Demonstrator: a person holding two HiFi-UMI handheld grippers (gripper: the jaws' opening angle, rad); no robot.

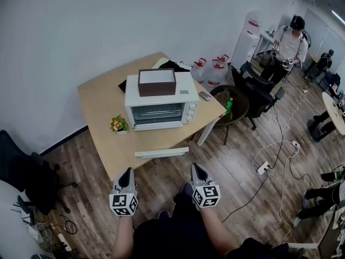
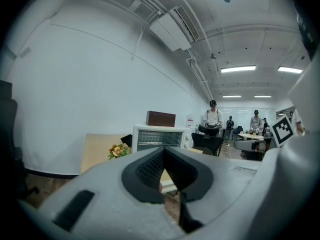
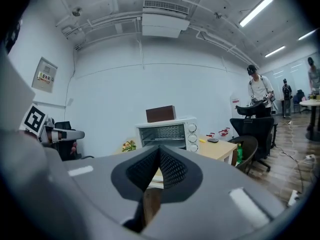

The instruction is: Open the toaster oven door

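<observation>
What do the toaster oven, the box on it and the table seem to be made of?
The toaster oven has a smooth white casing, likely painted metal; its door has a see-through pane, probably glass. The box is dark brown and matte, perhaps wood or cardboard. The table has a pale, smooth wood-toned top, maybe laminate.

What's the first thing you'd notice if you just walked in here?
A white toaster oven sits in the middle of the wooden table, door closed, with a brown box on top. Short of the table, the left gripper and right gripper point toward it, both shut and empty.
</observation>
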